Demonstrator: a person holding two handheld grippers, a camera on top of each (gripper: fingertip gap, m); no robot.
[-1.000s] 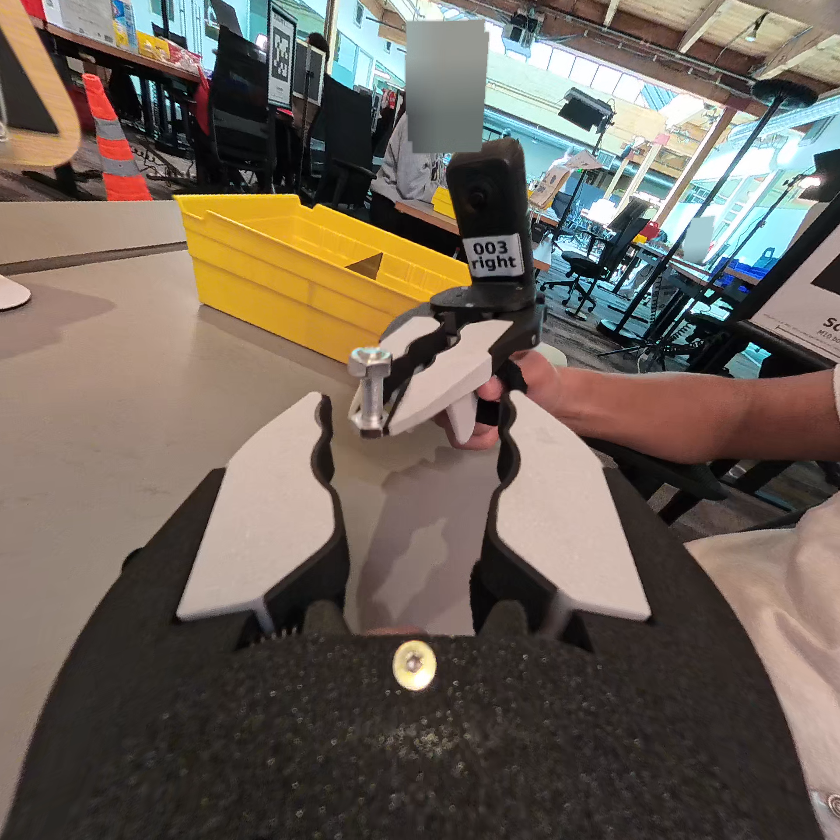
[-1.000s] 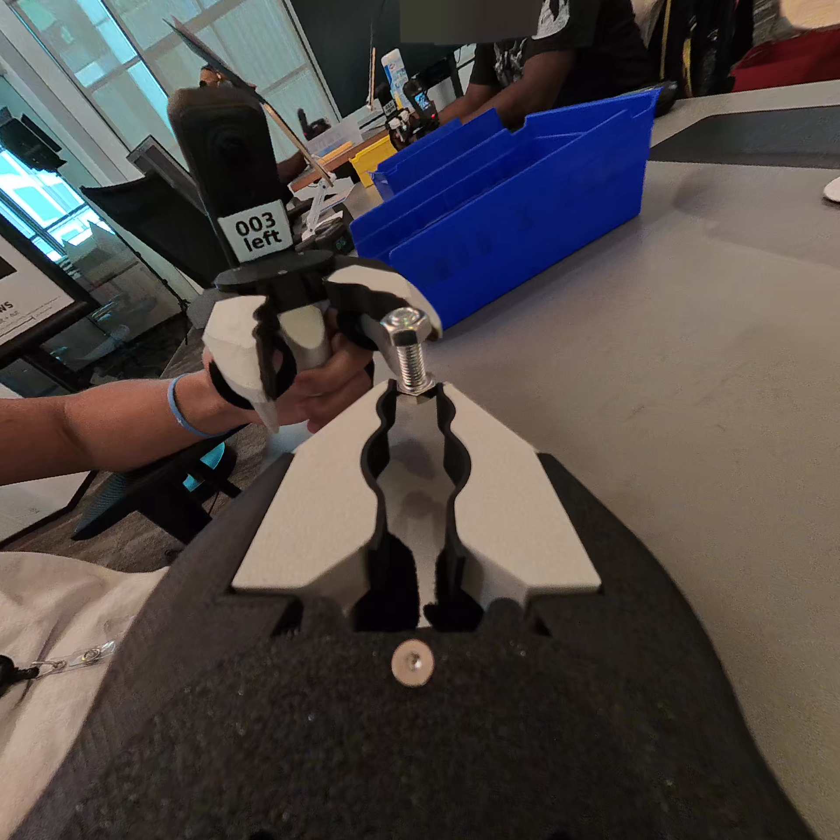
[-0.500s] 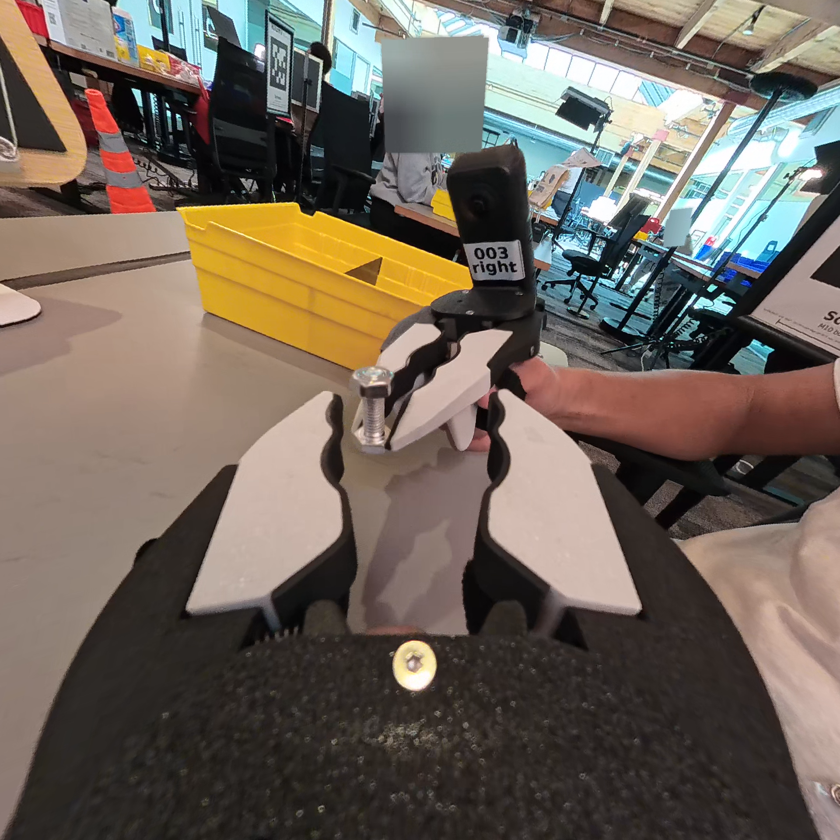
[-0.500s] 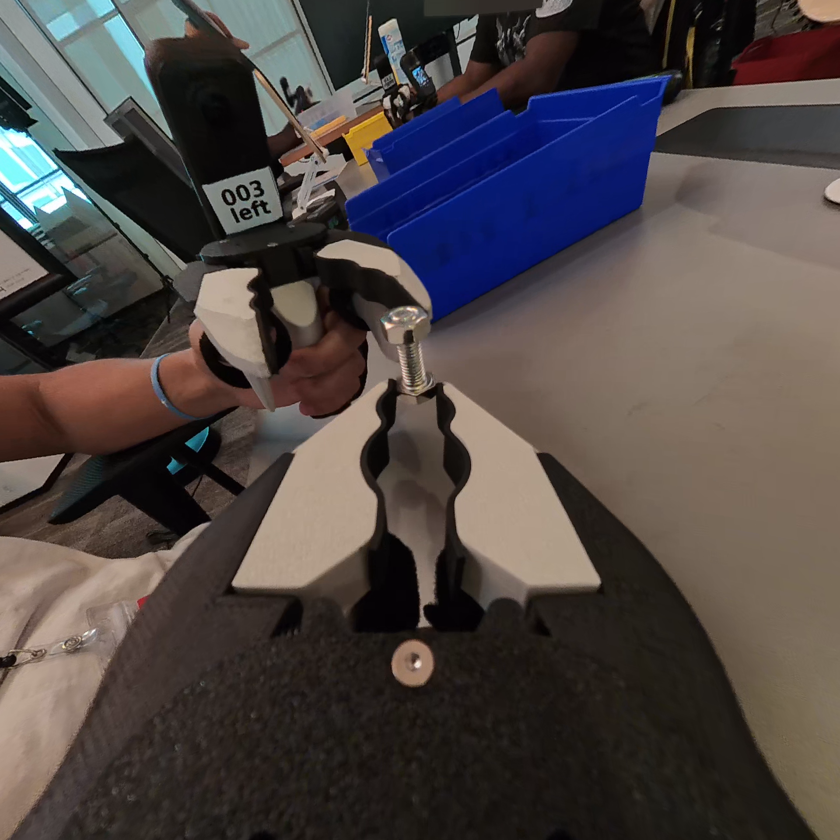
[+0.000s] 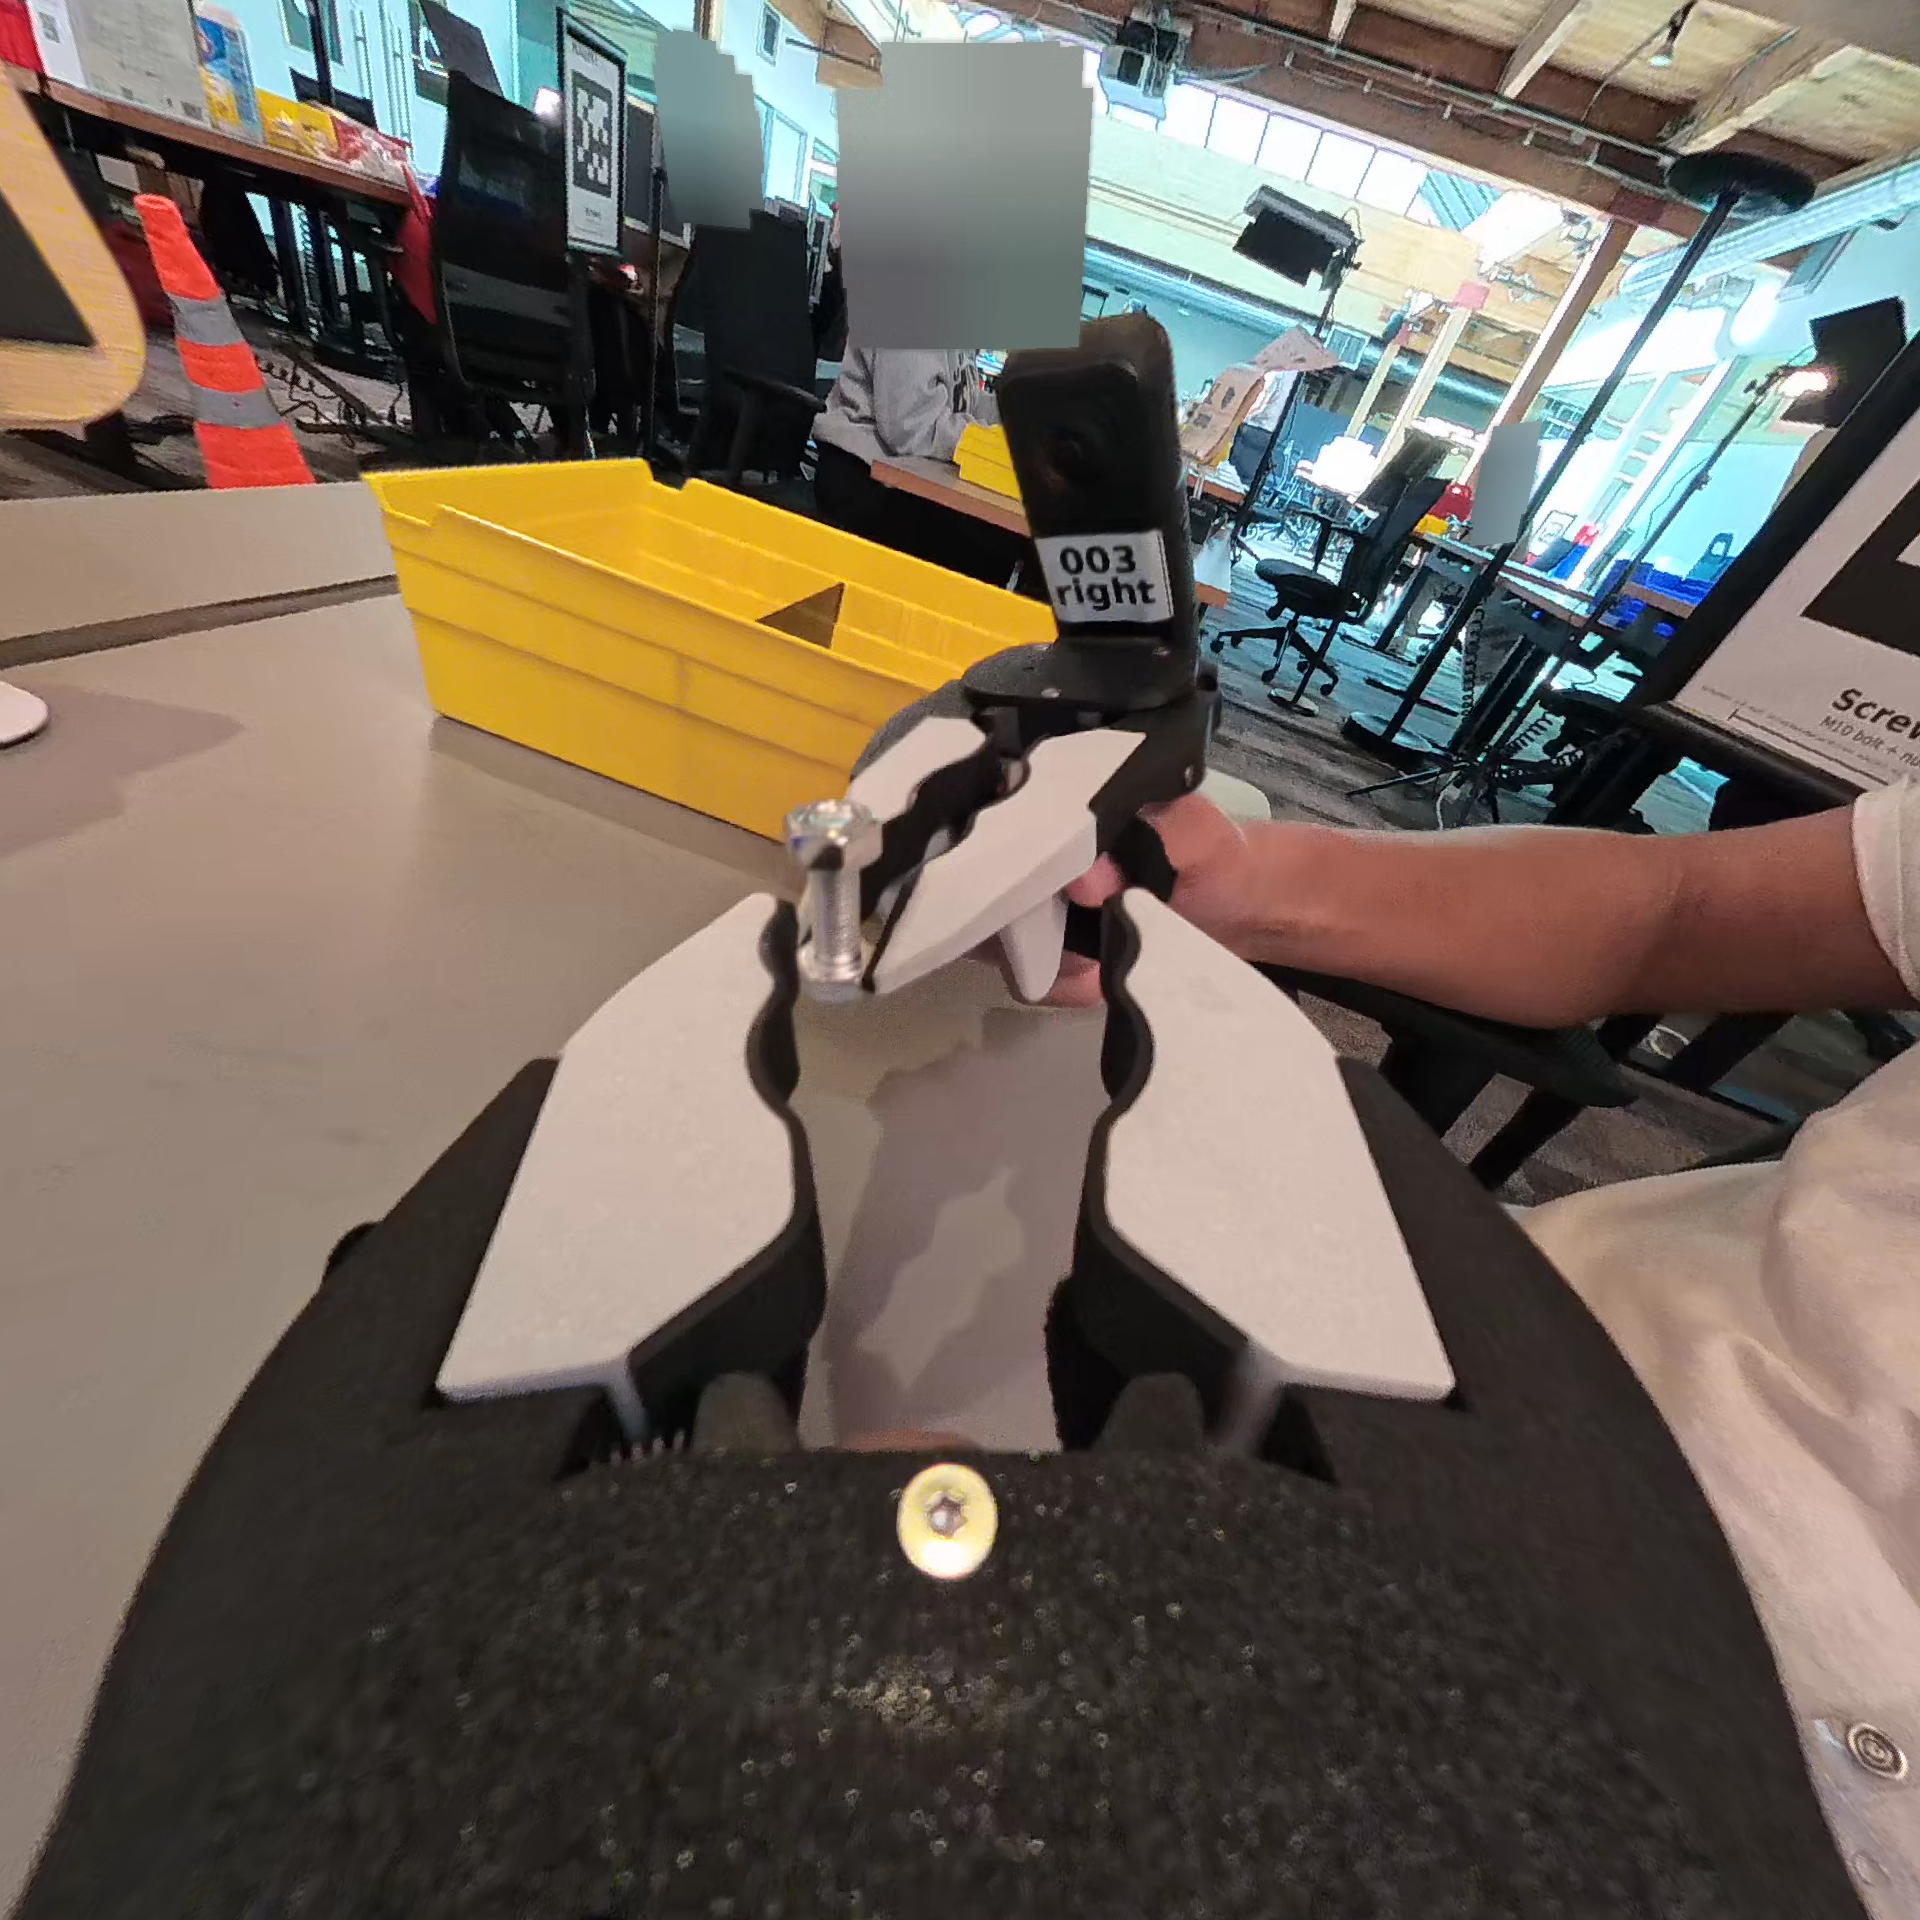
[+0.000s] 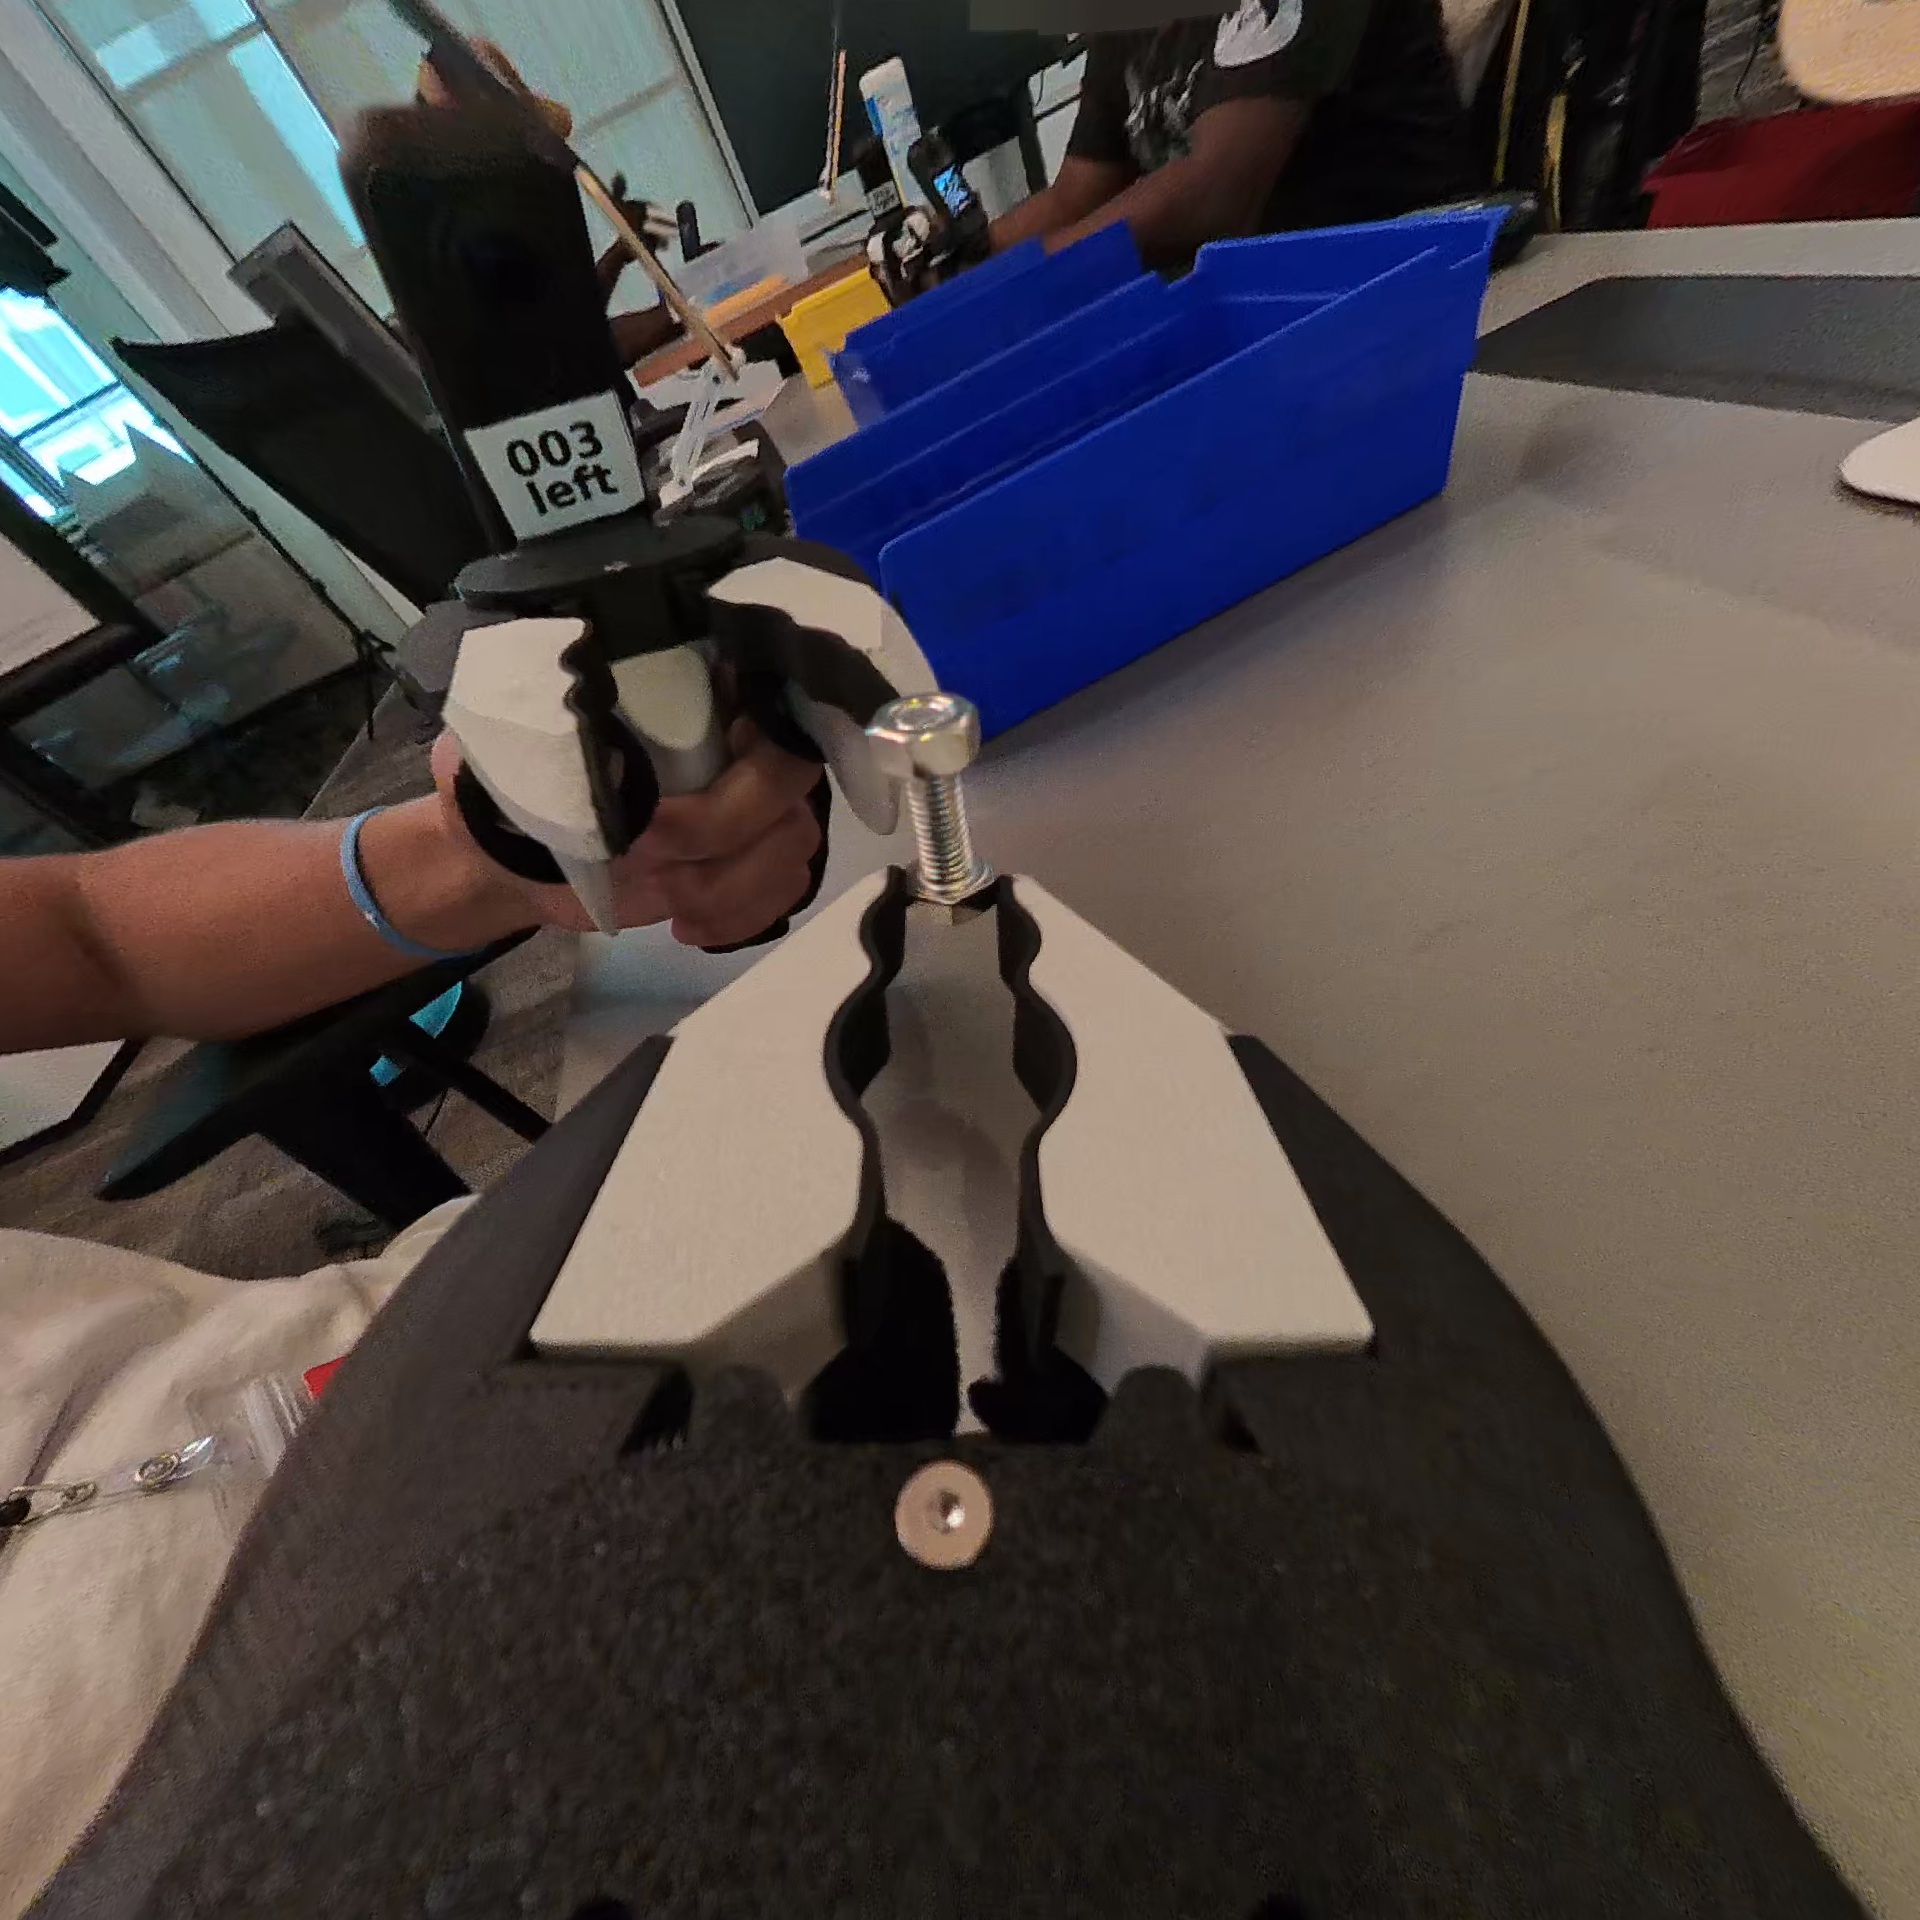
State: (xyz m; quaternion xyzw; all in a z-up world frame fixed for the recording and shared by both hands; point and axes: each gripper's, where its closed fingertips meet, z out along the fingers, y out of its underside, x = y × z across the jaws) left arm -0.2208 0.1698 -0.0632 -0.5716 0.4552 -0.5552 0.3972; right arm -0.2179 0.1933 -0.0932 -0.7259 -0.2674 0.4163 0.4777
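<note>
A: What do the right tongs (image 6: 940, 902) have hold of?

B: A silver bolt (image 6: 932, 795), standing upright with its hex head on top. The tips are pinched in on the nut (image 5: 834, 974) at its lower end, so the shank and head stand clear above the fingers. Held that way, I judge, the head is left free to be reached.

A: And the left tongs (image 5: 940, 940)?

B: Spread wide with nothing between them. One fingertip (image 5: 771, 930) sits just beside the bolt's shank; whether it touches I cannot tell. The other finger is well off to the far side, next to the hand (image 5: 1174, 862) holding the right tongs.

A: Where does all this sit?

B: Just above the grey bench (image 6: 1507, 831), close to its near edge where both forearms come in. A yellow bin (image 5: 644, 623) stands behind the bolt in the left view, a blue bin (image 6: 1143, 468) behind it in the right view, both well apart from it.

A: Room to move?

B: Bare bench lies open between the bolt and each bin; the near side is crowded by the two tongs and hands.
</note>
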